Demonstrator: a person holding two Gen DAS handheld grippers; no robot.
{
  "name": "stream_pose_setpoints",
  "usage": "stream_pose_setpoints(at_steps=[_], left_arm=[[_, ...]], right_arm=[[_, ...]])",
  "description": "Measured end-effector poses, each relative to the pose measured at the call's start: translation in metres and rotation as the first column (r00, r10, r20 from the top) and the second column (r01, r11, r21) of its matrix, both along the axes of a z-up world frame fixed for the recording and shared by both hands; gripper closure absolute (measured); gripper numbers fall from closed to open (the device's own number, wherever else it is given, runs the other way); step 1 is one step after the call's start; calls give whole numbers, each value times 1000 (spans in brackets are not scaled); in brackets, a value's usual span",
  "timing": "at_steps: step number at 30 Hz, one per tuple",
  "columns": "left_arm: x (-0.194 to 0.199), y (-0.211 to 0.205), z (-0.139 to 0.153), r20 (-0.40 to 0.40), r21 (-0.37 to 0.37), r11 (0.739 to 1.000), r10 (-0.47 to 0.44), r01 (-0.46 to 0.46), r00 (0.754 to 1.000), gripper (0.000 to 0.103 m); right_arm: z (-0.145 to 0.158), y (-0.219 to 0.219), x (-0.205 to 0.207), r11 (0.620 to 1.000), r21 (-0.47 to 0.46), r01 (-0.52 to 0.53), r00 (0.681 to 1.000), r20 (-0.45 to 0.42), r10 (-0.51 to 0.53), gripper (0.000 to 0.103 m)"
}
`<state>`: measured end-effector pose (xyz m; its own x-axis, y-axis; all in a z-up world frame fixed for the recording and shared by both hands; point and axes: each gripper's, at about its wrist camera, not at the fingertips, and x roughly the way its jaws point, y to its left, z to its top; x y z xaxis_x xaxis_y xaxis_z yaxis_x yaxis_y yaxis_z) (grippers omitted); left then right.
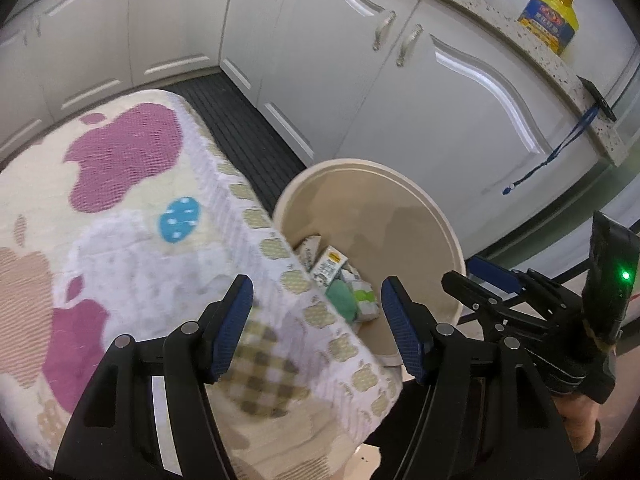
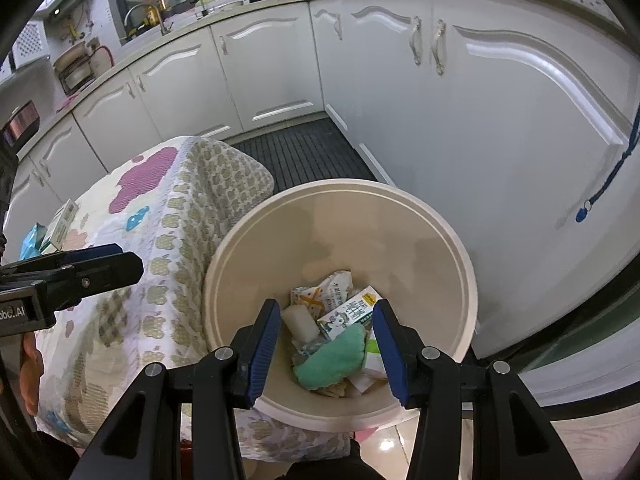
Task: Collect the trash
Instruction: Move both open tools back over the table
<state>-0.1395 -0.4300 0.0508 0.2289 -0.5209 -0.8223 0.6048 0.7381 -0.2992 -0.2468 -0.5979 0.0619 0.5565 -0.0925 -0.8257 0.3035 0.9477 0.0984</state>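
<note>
A cream round bin (image 2: 460, 256) stands on the floor against the cloth-covered table (image 2: 172, 216). In it lie a milk carton (image 2: 348, 314), a green sponge (image 2: 336, 356), a white foam piece (image 2: 300, 322) and a printed wrapper (image 2: 320, 288). My right gripper (image 2: 326, 344) hangs open over the bin with nothing between its blue pads. My left gripper (image 1: 318, 320) is open and empty above the table's edge beside the bin (image 1: 440, 216). The right gripper (image 1: 480, 280) shows at the right of the left wrist view. A small box (image 2: 60, 224) and a teal packet (image 2: 32, 242) lie on the table's far side.
White cabinet doors (image 2: 480, 120) close in behind and to the right of the bin. A dark ribbed mat (image 2: 304, 152) covers the floor between them. A yellow oil bottle (image 1: 550, 20) stands on the counter, and a blue lanyard (image 1: 560, 148) hangs from its edge.
</note>
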Motion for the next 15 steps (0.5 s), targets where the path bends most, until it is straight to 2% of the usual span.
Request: stream_pose_setpoints(at_steps=[6, 12, 15], left_arm=[[0, 25, 4, 45, 19, 998, 53, -54, 998, 37], [-2, 55, 7, 82, 30, 995, 98, -100, 992, 37], [-4, 71, 10, 99, 35, 992, 119, -123, 988, 37]], right_arm=[[6, 15, 6, 1000, 5, -19, 1000, 11, 19, 57], [11, 44, 18, 997, 1, -82, 996, 20, 82, 56], [13, 59, 25, 993, 6, -114, 993, 24, 114, 47]])
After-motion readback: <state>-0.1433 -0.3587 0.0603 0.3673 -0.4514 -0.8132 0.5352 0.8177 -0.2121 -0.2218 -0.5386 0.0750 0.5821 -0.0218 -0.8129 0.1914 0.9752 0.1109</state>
